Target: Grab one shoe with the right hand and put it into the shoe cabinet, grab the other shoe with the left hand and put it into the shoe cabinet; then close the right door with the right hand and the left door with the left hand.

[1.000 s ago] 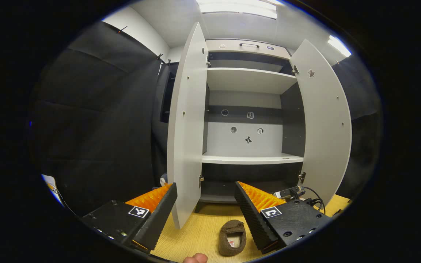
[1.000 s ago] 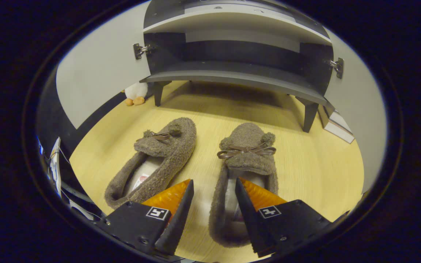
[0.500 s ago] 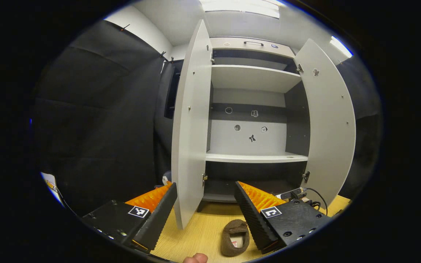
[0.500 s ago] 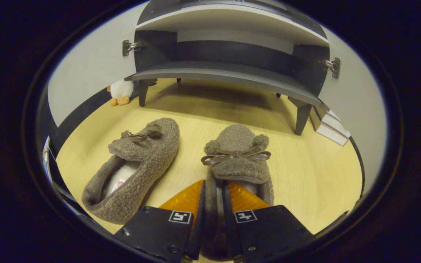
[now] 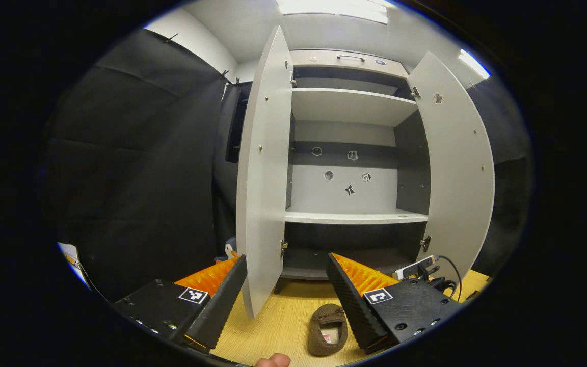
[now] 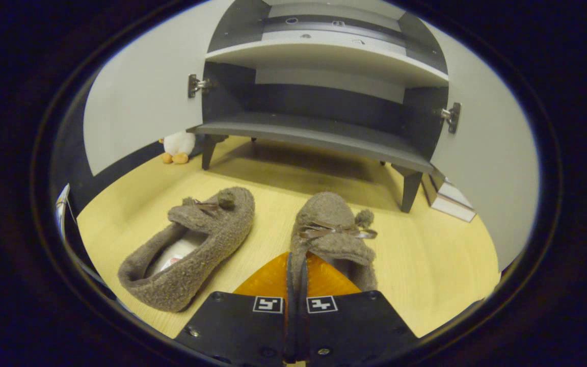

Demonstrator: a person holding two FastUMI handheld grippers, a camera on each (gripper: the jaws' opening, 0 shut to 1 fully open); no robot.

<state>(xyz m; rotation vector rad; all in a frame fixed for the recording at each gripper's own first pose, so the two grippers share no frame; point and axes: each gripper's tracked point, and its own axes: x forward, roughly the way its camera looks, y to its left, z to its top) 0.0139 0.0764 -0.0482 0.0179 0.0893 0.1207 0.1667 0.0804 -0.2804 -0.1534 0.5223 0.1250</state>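
Two brown fuzzy slippers with bows lie on the wooden floor in front of the open shoe cabinet [image 6: 319, 137]. In the right gripper view, my right gripper [image 6: 296, 260] is shut on the side wall of the right slipper [image 6: 331, 229], whose toe points at the cabinet. The left slipper [image 6: 191, 250] lies free beside it. In the left gripper view, my left gripper [image 5: 287, 260] stands open and holds nothing, well back from the cabinet [image 5: 354, 216]. One slipper [image 5: 328, 329] shows below it. Both doors, left [image 5: 263, 178] and right [image 5: 456, 168], stand wide open.
A white plush toy [image 6: 176, 148] sits by the cabinet's left leg. A flat white box [image 6: 449, 201] lies on the floor at the right, under the right door [image 6: 487, 153]. The bottom shelf and the white shelf [image 5: 354, 218] above it are bare.
My right gripper went from open around the right slipper's side wall to shut on it. The view then tipped up toward the cabinet. The left gripper barely moved.
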